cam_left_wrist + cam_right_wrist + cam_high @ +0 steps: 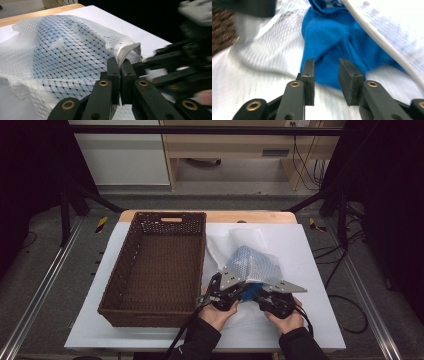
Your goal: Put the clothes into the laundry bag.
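Note:
A white mesh bag [252, 261] lies on the white table right of the basket, with a blue cloth [255, 288] at its near opening. My left gripper [243, 290] is shut on the bag's folded rim; in the left gripper view its jaws [120, 63] pinch the mesh bag [62, 50] edge and hold it raised. My right gripper [260, 294] faces the opening from the right. In the right gripper view its jaws [326, 65] stand apart right at the blue cloth [332, 37], not pressing it. The mesh bag [272, 37] surrounds the cloth.
A brown wicker basket [129, 255] with nothing in it stands on the left half of the white table cover [310, 320]; its weave [222, 32] shows at the left of the right gripper view. Black frame posts flank the table, and the floor lies beyond.

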Demonstrator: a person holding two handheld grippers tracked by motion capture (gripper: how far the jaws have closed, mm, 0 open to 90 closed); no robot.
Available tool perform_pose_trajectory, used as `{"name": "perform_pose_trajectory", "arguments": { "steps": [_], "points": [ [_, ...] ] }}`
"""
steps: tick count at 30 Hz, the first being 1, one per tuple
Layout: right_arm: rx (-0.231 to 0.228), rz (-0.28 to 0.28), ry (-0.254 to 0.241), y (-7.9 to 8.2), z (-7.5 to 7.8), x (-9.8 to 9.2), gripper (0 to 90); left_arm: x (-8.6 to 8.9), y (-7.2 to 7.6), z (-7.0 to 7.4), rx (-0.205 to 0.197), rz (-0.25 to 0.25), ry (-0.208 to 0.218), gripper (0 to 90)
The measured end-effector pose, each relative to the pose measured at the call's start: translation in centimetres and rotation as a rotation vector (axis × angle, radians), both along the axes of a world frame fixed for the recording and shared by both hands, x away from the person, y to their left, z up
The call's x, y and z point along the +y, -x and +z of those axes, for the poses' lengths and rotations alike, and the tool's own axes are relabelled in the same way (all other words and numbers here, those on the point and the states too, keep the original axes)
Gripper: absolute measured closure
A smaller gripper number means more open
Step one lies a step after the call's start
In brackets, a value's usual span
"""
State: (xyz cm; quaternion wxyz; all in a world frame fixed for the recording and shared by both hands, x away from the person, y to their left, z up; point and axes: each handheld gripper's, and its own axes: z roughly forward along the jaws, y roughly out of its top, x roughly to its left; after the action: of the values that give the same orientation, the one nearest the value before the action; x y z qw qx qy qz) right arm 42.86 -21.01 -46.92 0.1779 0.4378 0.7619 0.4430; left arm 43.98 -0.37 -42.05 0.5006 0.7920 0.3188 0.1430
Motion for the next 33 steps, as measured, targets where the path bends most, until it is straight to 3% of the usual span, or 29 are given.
{"name": "perform_pose_trajectory", "arguments": {
  "steps": [9, 14, 16, 19, 21, 24, 26, 29, 33],
  "points": [
    [-0.041, -0.081, -0.035, 1.9, 0.8, -4.0, 56.7, -0.4, -0.2, -3.6, 0.061, 0.009, -0.103, 79.4],
    [-0.091, -0.095, -0.105, 1.7, 2.1, -4.6, 53.8, -0.2, -0.2, -5.0, 0.062, 0.024, -0.127, 65.2],
    [-0.126, -0.091, -0.135, 1.0, 2.9, -4.6, 60.9, -0.3, 0.0, -4.7, 0.040, 0.023, -0.115, 57.0],
    [-0.152, -0.090, -0.157, -0.7, 3.5, -4.5, 73.9, -0.2, 0.3, -3.9, 0.016, 0.030, -0.084, 53.3],
    [-0.117, -0.077, -0.109, -2.8, 2.9, -4.2, 80.1, -0.1, 0.1, -3.9, 0.022, 0.051, -0.086, 57.5],
    [-0.014, -0.050, -0.059, -4.4, 1.0, -3.7, 83.1, -0.1, -0.4, -4.8, 0.062, 0.071, -0.125, 62.1],
    [0.031, -0.036, -0.010, -4.5, 0.0, -3.7, 84.8, 0.0, -0.7, -5.5, 0.085, 0.077, -0.135, 65.4],
    [0.054, -0.036, 0.062, -4.2, -0.7, -4.0, 85.1, 0.0, -0.8, -6.3, 0.094, 0.085, -0.164, 67.9],
    [0.081, -0.051, 0.119, -4.1, -1.5, -4.4, 83.9, 0.0, -0.8, -6.6, 0.090, 0.092, -0.194, 69.7]
  ]
}}
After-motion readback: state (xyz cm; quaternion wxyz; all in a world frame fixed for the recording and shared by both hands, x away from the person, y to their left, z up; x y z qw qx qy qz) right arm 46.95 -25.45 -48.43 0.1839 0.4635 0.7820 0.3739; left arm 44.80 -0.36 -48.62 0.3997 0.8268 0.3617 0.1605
